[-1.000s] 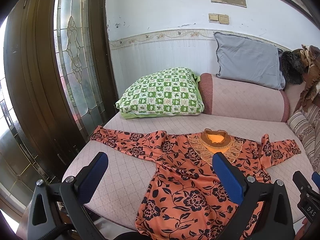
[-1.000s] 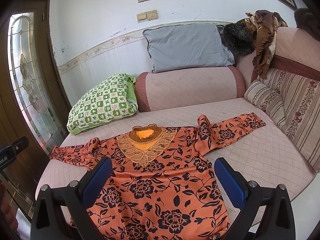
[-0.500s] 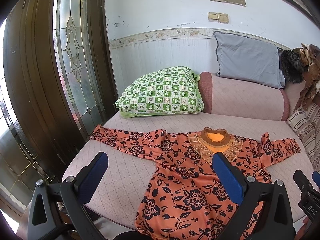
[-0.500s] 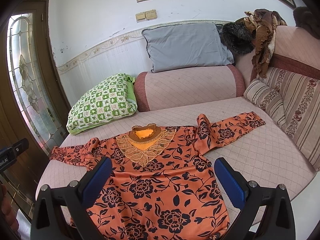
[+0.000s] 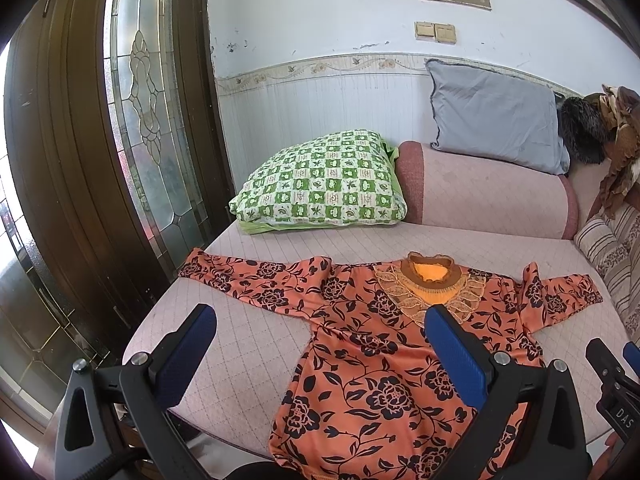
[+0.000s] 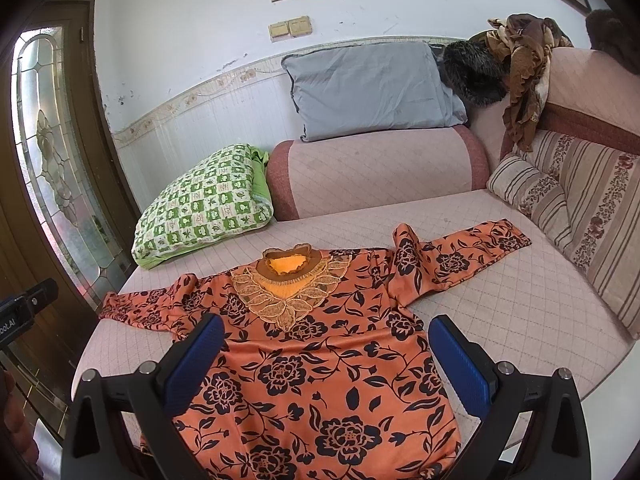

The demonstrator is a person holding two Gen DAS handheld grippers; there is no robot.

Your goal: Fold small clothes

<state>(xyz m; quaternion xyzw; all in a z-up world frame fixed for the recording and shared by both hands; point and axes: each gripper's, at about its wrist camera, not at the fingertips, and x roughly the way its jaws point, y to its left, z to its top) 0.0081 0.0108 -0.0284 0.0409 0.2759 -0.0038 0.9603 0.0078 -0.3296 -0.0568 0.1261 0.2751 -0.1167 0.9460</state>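
Observation:
An orange long-sleeved top with black flowers [image 5: 372, 344] lies flat and face up on the pink sofa seat [image 5: 248, 344], sleeves spread to both sides, lace collar toward the backrest. It also shows in the right wrist view [image 6: 320, 360]. My left gripper [image 5: 320, 344] is open and empty, held above the front left of the seat near the top's left side. My right gripper [image 6: 326, 354] is open and empty, held above the top's lower body. Neither touches the cloth.
A green checked pillow [image 5: 320, 188] lies at the back left of the seat. A grey cushion [image 6: 372, 88] rests on the backrest. A striped cushion [image 6: 568, 208] lines the right side, with brown cloth [image 6: 524, 64] draped above. A wooden glass-panelled door [image 5: 100, 160] stands left.
Both grippers have drifted very slightly; the top looks a little farther off and lower in view. The top has not moved and both grippers stay open.

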